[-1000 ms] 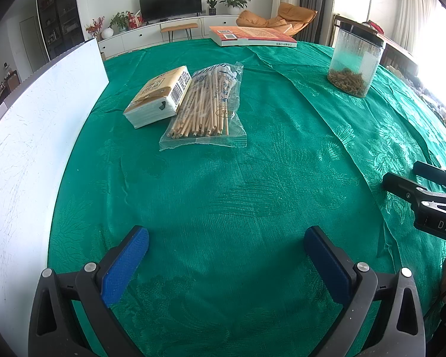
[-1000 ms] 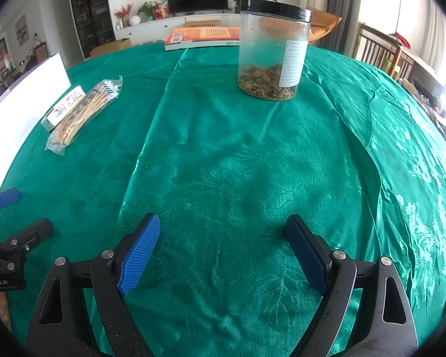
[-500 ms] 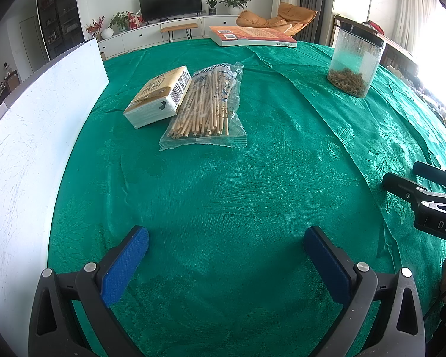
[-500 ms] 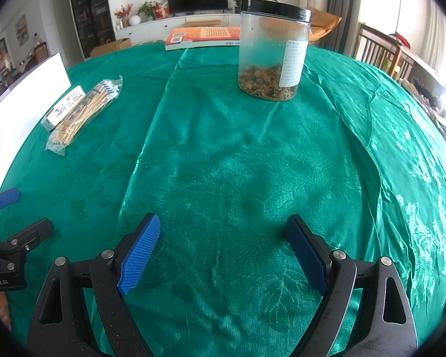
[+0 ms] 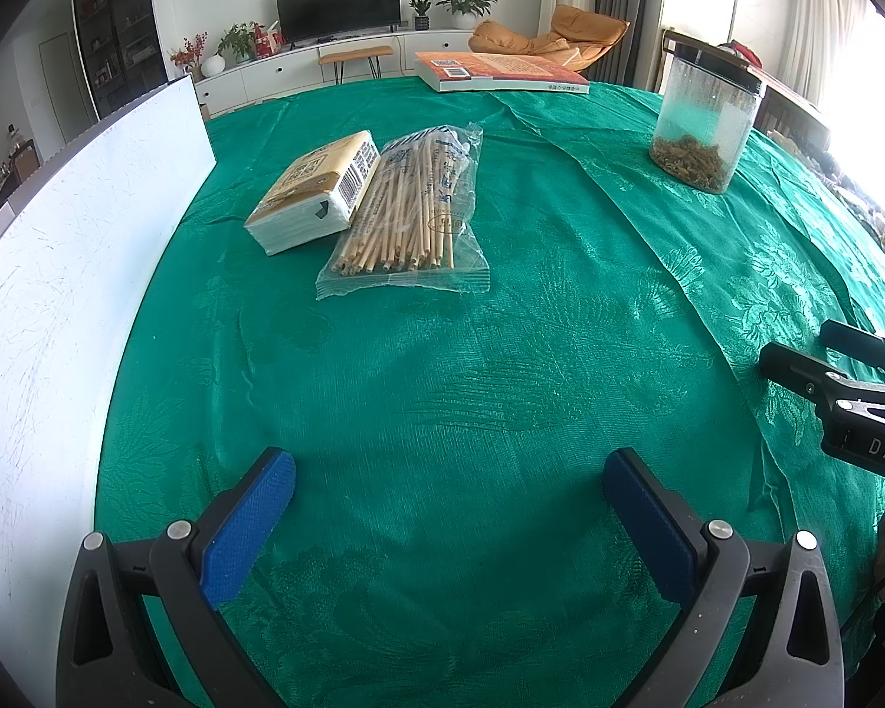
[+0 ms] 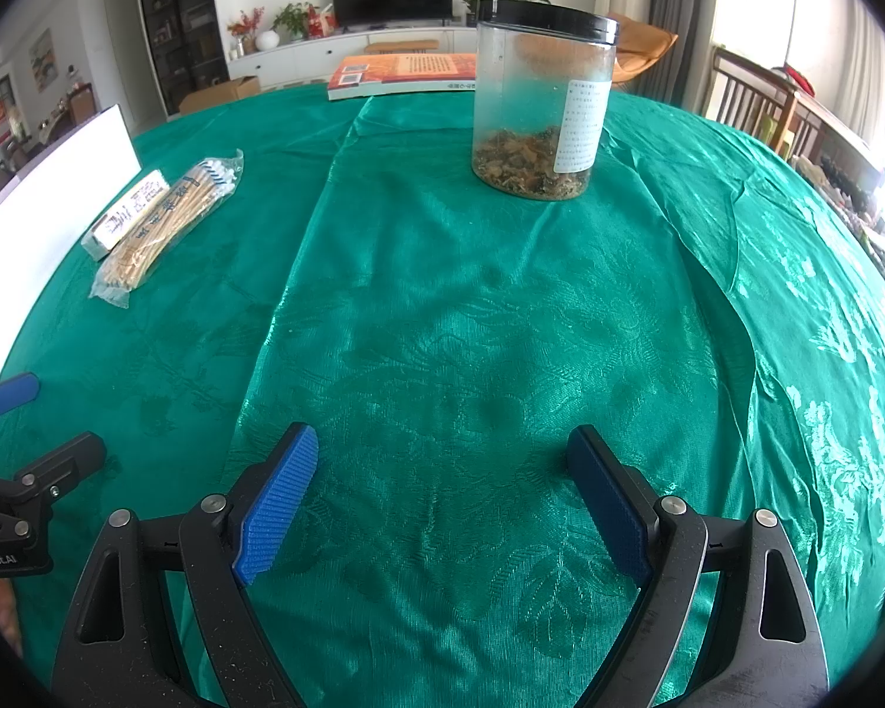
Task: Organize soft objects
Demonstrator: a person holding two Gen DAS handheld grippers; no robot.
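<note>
A pack of tissues (image 5: pixel 315 194) lies on the green tablecloth (image 5: pixel 442 366), touching a clear bag of wooden sticks (image 5: pixel 410 218) on its right. Both also show in the right wrist view, the tissue pack (image 6: pixel 127 215) and the bag (image 6: pixel 168 224) at far left. My left gripper (image 5: pixel 448 472) is open and empty, low over the cloth, well short of the bag. My right gripper (image 6: pixel 442 460) is open and empty over bare cloth. Its tips show at the right edge of the left wrist view (image 5: pixel 796 348).
A clear jar with a black lid (image 6: pixel 540 100) holding dried bits stands far right of the bag. An orange book (image 5: pixel 501 68) lies at the table's far edge. A white board (image 5: pixel 59 271) stands along the left side.
</note>
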